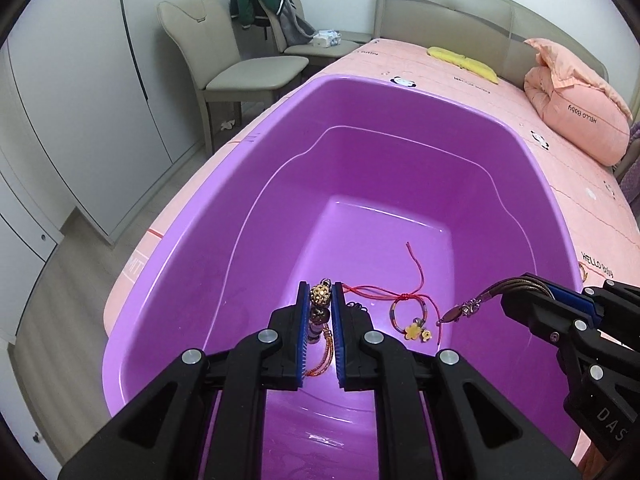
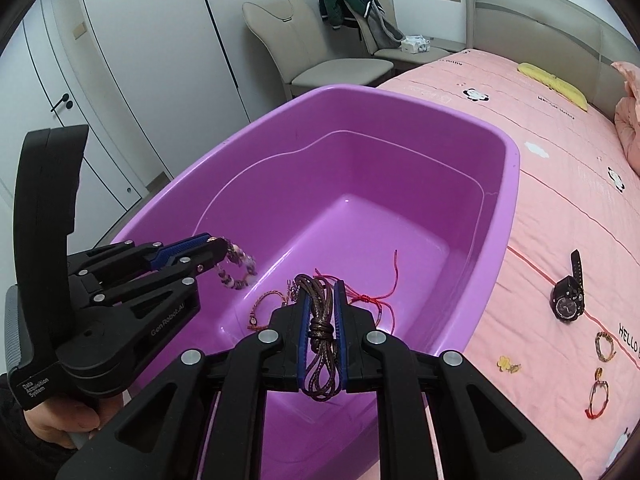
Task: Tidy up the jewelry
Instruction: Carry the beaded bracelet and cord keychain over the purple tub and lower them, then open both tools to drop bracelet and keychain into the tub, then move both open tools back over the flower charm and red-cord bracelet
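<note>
Two pieces hang over the purple tub (image 1: 192,280) right now: a beaded bracelet (image 1: 321,312) with a gold filigree ball, clamped in the left tongs (image 1: 320,332) at lower centre of the left view, and a coiled brown cord necklace (image 2: 320,328), pinched in the right tongs (image 2: 321,332) at lower centre of the right view. Both tongs are clenched on their loads, both angled down into the tub. On the tub floor already lie a red string bracelet (image 1: 404,300) with a yellow flower charm and a thin woven one (image 2: 266,304). To do this drop well, I'd say bring each piece low over a bare patch of the floor, away from the red strings, then let go one at a time so the cords don't tangle. Lower right of the right view, a black watch (image 2: 568,300) and a few bracelets (image 2: 604,346) wait on the pink bed (image 2: 560,200).
</note>
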Motion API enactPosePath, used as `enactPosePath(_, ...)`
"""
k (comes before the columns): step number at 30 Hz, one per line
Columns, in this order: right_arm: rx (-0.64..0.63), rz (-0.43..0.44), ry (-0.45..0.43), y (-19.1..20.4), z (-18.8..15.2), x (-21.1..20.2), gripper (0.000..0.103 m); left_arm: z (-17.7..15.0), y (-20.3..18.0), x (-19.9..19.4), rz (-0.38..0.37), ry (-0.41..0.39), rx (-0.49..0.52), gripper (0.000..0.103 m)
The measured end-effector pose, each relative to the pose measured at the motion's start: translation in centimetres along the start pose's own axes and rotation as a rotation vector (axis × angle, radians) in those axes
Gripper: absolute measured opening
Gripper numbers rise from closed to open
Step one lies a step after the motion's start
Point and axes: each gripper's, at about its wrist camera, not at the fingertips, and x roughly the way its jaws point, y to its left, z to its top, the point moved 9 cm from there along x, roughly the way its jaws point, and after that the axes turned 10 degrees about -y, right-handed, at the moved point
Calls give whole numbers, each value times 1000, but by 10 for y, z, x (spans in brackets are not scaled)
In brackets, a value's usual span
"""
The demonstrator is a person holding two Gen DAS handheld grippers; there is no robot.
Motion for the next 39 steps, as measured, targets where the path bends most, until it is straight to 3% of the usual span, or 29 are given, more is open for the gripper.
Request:
enactPosePath(2,-5,-15,-12,-3,1,-3,23,-1,1,-1,7,13,-15,12)
enactPosePath(4,-4,-23,-32,-6,3,-8,32,1,5,-4,30,6,-22,27)
enactPosePath(5,0,-22,-41,-8,4,-11,36,2,7,-7,44,-2,-22,51)
enactPosePath(6,2,-22,-48,-9,5,-13,37,5,9,-13,68,-24,-25,82)
enactPosePath(7,2,-28,-56,-11,6,-17,37,8,12,-19,84,-55,-34,87)
enactPosePath(9,3,-41,-71,-15,7,-23,39,12,15,-29,98,-92,-40,87)
enactPosePath(25,24,-26,-93,-20,3,-45,45,10,9,-46,120,-75,-58,87)
enactPosePath(36,83,-31,-103,-39,-24,-81,48,2,-11,-68,100,-95,-87,90)
enactPosePath(39,119,-30,-103,-49,-33,-91,55,0,-24,-72,89,-92,-79,94)
